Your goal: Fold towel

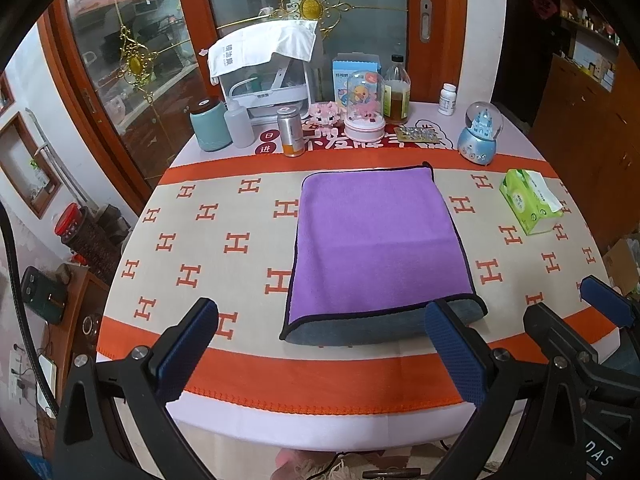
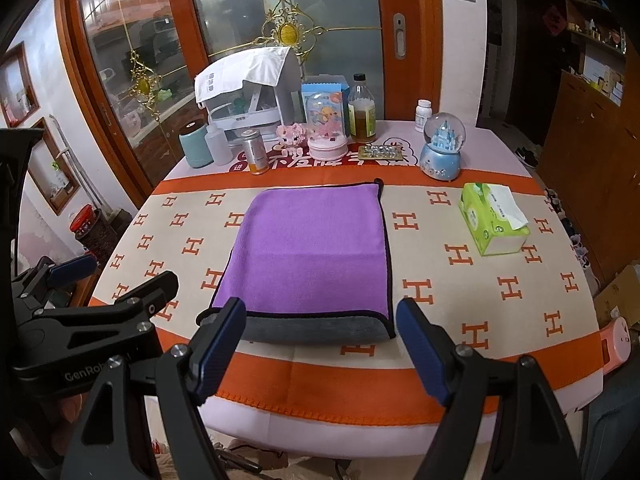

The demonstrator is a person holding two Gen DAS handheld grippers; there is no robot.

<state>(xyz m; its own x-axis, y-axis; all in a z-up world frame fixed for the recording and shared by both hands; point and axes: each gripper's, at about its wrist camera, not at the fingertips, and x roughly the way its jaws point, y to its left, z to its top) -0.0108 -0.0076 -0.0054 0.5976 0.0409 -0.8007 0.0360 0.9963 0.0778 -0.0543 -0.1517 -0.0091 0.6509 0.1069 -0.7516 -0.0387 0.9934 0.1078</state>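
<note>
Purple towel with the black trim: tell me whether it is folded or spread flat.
Folded. The purple towel with black trim lies doubled on the H-patterned cloth, its grey underside layer showing beneath the near edge.

Both grippers spread wide, side by side.
Left gripper [image 1: 320, 344] and right gripper [image 2: 320, 336] level, pointing forward, blue pads [image 1: 456, 352] parted, clasping nothing.

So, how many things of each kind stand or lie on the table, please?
Towel: 1
Tissue pack: 1
Snow globes: 2
Bottles and jars: 5
Box: 1
Pink toy: 1
Pill strip: 1
White appliance: 1
Total: 13
</note>
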